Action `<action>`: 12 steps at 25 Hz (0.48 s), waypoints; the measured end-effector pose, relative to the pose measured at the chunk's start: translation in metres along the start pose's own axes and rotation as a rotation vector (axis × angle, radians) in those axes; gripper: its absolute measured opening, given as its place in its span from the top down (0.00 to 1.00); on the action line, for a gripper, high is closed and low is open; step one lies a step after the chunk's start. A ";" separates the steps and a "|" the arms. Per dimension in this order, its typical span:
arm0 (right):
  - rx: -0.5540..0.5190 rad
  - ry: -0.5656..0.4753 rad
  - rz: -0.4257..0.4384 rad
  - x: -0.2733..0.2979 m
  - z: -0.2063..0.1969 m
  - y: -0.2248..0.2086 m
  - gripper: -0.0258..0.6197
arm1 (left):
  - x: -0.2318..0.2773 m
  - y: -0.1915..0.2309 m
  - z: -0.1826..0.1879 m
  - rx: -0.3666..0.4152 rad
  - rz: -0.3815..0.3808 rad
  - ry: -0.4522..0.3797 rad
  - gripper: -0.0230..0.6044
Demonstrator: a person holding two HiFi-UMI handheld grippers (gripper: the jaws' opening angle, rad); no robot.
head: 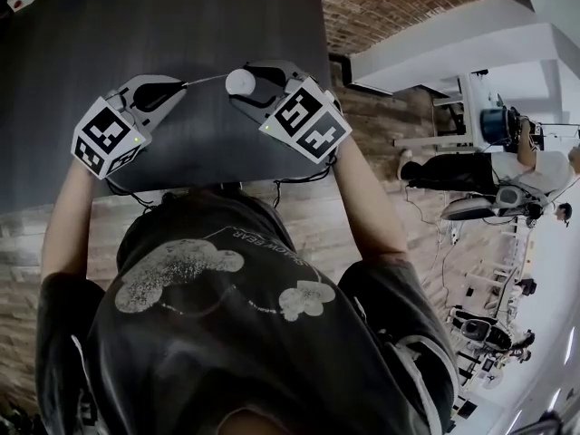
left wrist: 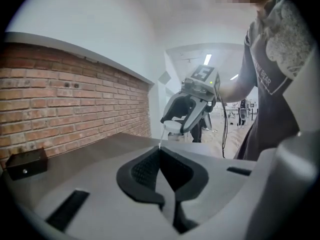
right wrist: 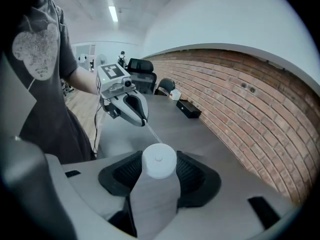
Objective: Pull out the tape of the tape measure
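The tape measure [head: 240, 82] is a small round white one. It sits in the upper middle of the head view, above the dark table [head: 181, 25]. The right gripper [head: 248, 85] has it squeezed between its two black pads. In the right gripper view the white case [right wrist: 159, 160] fills the gap between the jaws in the low middle of the frame, and both pads press on its sides.

A thin pale tape [head: 207, 80] comes out of the case and runs to the left across the frame. It goes straight to the tip of the left gripper [head: 182, 85]. That gripper's jaws are closed tight together, with the end of the tape [left wrist: 161, 138] pinched at their very tip. The tape hangs in the air between the two grippers and does not touch the table.

Each gripper has a cube with black and white squares on it. A red brick wall [left wrist: 60, 99] runs along the far side of the table. A small black box [left wrist: 24, 164] lies on the table near that wall, at the left edge of the left gripper view.
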State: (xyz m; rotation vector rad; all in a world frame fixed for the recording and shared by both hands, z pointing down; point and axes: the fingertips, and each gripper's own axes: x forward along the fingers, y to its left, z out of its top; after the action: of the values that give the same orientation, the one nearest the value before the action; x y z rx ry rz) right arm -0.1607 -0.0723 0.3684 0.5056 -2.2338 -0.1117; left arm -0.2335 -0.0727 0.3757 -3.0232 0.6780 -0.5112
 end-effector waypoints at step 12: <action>0.055 -0.018 -0.072 -0.011 -0.012 -0.037 0.60 | -0.015 0.027 -0.005 -0.097 0.079 0.006 0.95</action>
State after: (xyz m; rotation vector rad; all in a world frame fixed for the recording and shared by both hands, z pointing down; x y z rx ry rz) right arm -0.1334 -0.1007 0.3591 0.6177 -2.2415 -0.0926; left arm -0.2591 -0.0910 0.3733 -3.0695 0.8431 -0.4989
